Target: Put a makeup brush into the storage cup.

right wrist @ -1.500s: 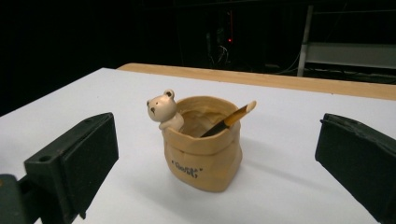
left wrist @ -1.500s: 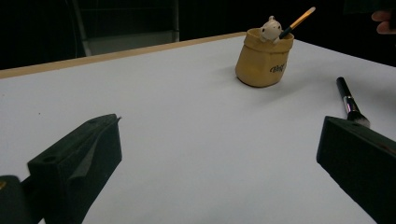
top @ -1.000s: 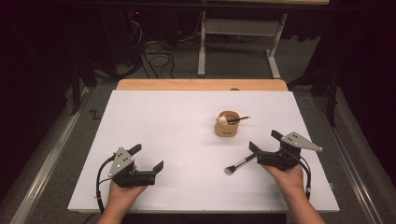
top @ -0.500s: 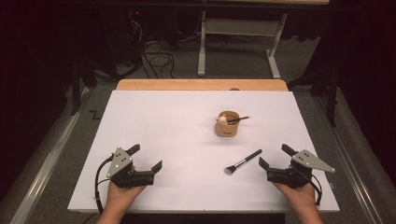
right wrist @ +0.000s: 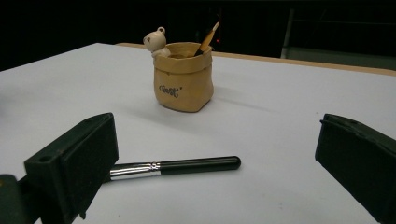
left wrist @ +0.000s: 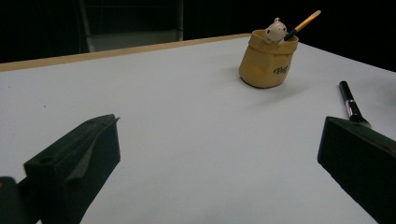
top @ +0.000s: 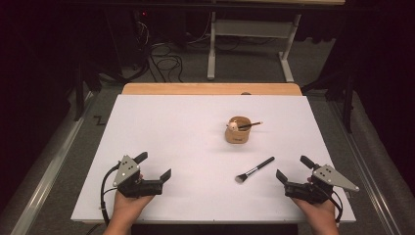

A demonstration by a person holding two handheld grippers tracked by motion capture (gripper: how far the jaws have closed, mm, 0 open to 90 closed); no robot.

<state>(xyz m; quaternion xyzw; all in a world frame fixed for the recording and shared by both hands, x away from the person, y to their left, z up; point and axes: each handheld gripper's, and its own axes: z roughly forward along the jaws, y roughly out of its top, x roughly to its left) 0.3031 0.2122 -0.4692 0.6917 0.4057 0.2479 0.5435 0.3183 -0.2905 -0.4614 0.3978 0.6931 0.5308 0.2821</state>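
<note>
The black-handled brush (top: 254, 169) lies flat on the white table (top: 166, 132), its long axis diagonal: bristles toward the near left, handle tip toward the far right. The tan pot (top: 238, 130), holding a second brush (top: 250, 125), stands just beyond it. The right gripper (top: 296, 175) rests nearby, jaws spread and empty; the left gripper (top: 155, 166) sits well apart, jaws likewise spread.

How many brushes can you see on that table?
2. A black-handled makeup brush with a silver ferrule lies flat on the white table, near the right gripper. An orange-handled brush stands tilted inside the small tan pouch-shaped holder. The holder could hide more.
</note>
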